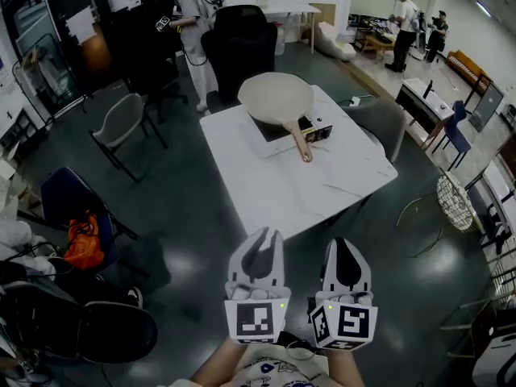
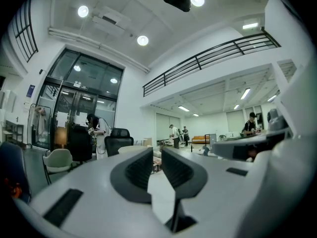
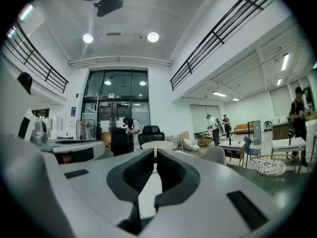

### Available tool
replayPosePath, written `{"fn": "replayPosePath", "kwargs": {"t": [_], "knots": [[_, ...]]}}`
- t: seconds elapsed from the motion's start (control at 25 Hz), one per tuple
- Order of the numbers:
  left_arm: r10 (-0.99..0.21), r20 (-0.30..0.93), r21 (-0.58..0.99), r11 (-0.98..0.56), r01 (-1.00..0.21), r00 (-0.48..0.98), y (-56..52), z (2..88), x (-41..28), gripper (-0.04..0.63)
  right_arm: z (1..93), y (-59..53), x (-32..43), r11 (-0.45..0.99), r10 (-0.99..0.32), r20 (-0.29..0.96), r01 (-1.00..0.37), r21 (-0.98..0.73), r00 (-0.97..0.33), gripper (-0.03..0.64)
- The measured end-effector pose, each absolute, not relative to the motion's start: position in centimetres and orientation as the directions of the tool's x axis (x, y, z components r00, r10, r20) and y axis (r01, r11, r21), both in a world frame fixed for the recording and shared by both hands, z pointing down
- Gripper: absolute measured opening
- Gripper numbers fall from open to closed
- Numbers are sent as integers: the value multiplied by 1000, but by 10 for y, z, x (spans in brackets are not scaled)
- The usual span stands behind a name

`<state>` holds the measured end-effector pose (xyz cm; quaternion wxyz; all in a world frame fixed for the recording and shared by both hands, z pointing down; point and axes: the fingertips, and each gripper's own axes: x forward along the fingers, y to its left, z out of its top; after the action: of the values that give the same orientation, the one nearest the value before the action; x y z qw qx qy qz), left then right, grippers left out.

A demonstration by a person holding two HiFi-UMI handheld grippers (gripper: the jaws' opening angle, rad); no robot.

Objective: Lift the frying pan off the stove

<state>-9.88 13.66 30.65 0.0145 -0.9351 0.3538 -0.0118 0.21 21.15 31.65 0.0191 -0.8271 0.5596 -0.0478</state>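
1. Grippers, two: the left gripper (image 1: 268, 236) and the right gripper (image 1: 345, 243)
2. Frying pan (image 1: 276, 99): one
3. Stove (image 1: 316, 132): one
4. Tables, three: the white table (image 1: 282, 188) with the pan on it, a far white table (image 1: 290, 10) and a dark desk (image 1: 419, 97)
5. Chairs, five: a grey chair (image 1: 121, 119) on the left, a black office chair (image 1: 242, 39), a blue chair (image 1: 68, 200) on the left, a second grey chair (image 1: 379, 119) at the table's right, and a second blue chair (image 1: 455, 135)
6. People, three: a person in white (image 1: 193, 22), and a standing pair, one person (image 1: 407, 18) beside another person (image 1: 438, 32)
7. Wire basket (image 1: 455, 201): one
8. Orange bag (image 1: 83, 244): one
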Motion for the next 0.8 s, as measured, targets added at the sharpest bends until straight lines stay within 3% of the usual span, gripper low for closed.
{"fn": "replayPosePath", "kwargs": {"t": [0.8], "knots": [[-666,19,-57,-746,-664,746,-1,312,-10,58,319,78,90,-369,-928,78,-927,-66,364,29]]}}
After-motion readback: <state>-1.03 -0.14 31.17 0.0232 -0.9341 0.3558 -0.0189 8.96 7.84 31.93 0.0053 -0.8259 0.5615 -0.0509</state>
